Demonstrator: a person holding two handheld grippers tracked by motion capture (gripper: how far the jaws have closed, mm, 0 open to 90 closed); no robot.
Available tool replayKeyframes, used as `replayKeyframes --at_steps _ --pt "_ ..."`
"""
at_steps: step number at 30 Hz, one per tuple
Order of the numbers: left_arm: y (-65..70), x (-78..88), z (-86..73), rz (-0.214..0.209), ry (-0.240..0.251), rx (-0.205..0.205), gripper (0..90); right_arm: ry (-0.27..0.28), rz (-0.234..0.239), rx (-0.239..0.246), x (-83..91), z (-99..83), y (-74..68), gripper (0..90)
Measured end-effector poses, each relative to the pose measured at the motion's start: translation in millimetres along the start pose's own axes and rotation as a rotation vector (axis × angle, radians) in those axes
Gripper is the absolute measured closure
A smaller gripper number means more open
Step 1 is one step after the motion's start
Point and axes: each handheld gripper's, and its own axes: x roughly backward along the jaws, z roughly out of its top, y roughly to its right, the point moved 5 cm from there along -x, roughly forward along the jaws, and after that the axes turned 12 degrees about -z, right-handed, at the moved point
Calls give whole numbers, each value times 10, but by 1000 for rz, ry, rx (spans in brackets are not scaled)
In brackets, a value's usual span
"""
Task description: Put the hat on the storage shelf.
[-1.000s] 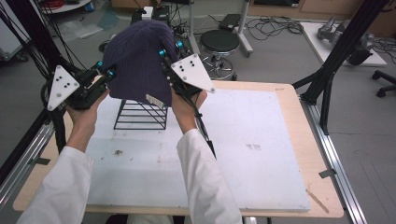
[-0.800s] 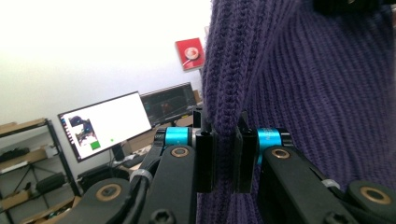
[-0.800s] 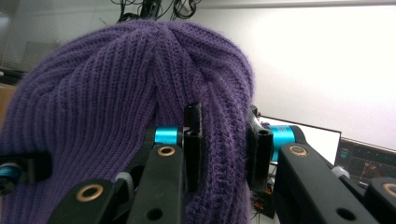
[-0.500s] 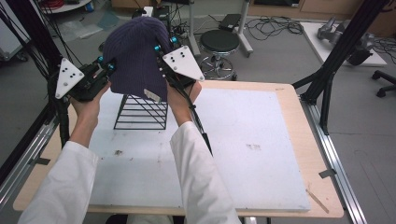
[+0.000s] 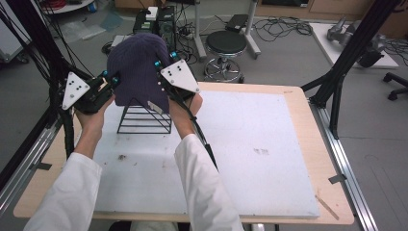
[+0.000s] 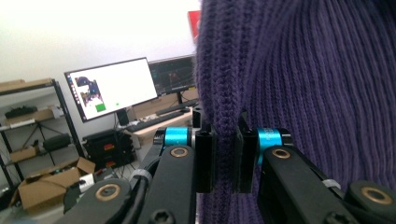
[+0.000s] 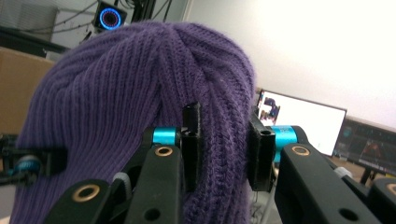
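- Left gripper [image 5: 109, 80], at nine o'clock of my purple ribbed knit beanie [image 5: 138, 67], pinches a fold of its fabric.
- Right gripper [image 5: 162, 60], at three o'clock, clamps the opposite side.
- Beanie hangs over the black wire pyramid stand [image 5: 144, 119] on the white table mat [image 5: 250, 154].

White coat sleeves [image 5: 202, 192] cover both forearms; each claw, left claw [image 5: 109, 79] and right claw [image 5: 163, 60], has black jaws, cyan cylinders, brass-ringed pivots, a dotted grey triangular plate, black cable
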Motion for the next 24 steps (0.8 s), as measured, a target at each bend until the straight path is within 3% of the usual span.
replayKeyframes --at_steps 6,18,24 --pt "24 89 -224 7 -38 34 820 -35 6 -12 66 -214 -98 719" --pt "31 286 -599 29 -114 69 820 -134 32 15 130 -592 -362 701" --pt "89 364 -925 52 -202 86 815 -204 39 11 161 -796 -493 703"
